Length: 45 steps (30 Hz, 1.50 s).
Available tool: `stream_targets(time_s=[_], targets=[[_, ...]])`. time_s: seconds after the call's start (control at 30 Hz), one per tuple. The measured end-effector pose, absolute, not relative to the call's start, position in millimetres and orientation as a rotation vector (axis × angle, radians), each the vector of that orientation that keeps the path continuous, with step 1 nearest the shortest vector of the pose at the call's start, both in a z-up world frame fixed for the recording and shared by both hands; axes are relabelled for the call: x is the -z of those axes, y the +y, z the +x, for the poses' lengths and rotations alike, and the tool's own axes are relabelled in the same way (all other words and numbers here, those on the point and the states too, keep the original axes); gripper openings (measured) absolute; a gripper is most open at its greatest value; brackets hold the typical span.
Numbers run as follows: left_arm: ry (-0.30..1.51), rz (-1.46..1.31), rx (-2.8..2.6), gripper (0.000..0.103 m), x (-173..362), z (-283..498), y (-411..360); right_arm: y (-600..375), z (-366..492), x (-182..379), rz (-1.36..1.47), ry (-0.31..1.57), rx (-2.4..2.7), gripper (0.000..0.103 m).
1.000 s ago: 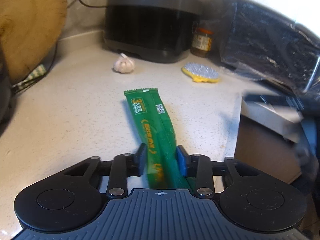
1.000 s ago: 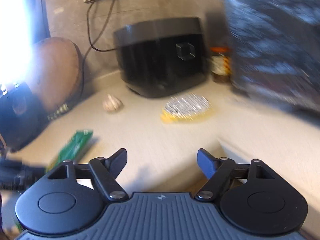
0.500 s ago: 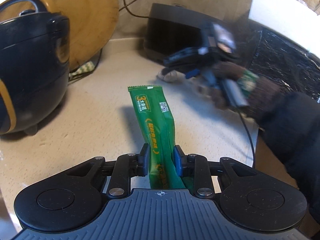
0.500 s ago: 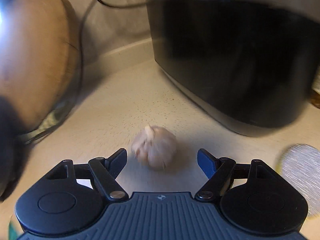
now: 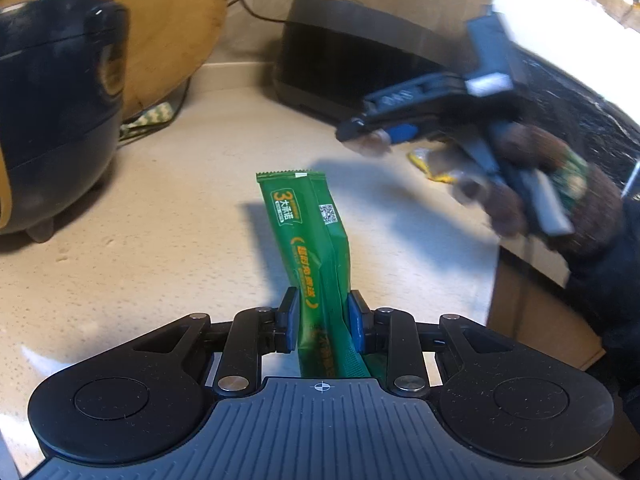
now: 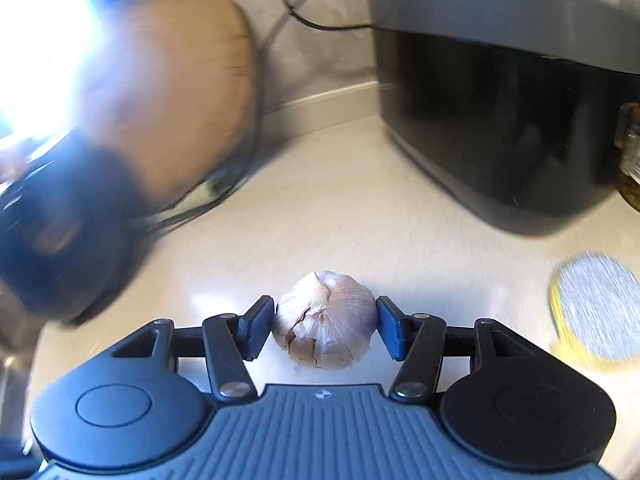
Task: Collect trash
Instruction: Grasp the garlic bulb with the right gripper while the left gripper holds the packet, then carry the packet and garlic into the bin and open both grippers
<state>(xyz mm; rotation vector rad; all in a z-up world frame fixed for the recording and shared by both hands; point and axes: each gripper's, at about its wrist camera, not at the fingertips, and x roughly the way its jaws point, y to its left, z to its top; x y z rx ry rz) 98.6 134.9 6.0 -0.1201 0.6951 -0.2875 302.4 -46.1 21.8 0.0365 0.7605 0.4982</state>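
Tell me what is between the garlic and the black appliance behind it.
Only bare counter separates the garlic from the black appliance, as the right wrist view shows.

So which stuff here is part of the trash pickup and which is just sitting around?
In the job:
green wrapper, in the left claw
garlic bulb, right claw closing around it

Lying about:
black appliance
rice cooker
wooden board
yellow scrubber

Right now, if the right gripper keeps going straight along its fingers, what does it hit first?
The garlic bulb: it already sits between the closing right gripper jaws. Past it lies bare countertop.
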Motion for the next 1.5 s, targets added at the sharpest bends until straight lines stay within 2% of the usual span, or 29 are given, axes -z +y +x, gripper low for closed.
stream_targets(time_s=[0.17,0.33,0.47,0.63,0.8,0.9,1.13,1.27,1.5], targets=[[0.663,-0.116,0.335,0.030,-11.6,78.8,107.0,-86.7,210.3,-33.7,0.046,0.717,-0.569,0.056],[0.550,-0.110,0.469,0.030,-8.9,43.6,56.3,-151.8,126.0,-35.2,0.101,0.626,-0.515,0.056],[0.576,-0.132,0.620,0.030,30.4,35.8,6.6,-203.6,71.8,-4.7,0.094,0.580,-0.344,0.056],[0.707,-0.074,0.666,0.030,120.2,59.4,-59.7,-259.4,21.5,67.4,0.088,0.615,-0.092,0.056],[0.876,-0.029,0.624,0.029,228.1,92.7,-108.6,-302.6,1.7,143.4,0.203,0.755,-0.004,0.056],[0.947,-0.047,0.575,0.029,271.5,109.5,-122.8,-316.2,-2.0,178.1,0.230,0.791,0.029,0.056],[0.875,0.035,0.508,0.029,310.2,121.1,-151.9,-335.9,5.0,237.3,0.292,0.849,0.060,0.056],[0.833,0.164,0.457,0.029,337.3,132.1,-170.6,-344.5,4.5,249.5,0.306,0.878,0.066,0.056],[1.018,0.112,0.459,0.036,380.5,149.4,-169.1,-353.5,14.5,254.1,0.338,0.907,0.065,0.056]])
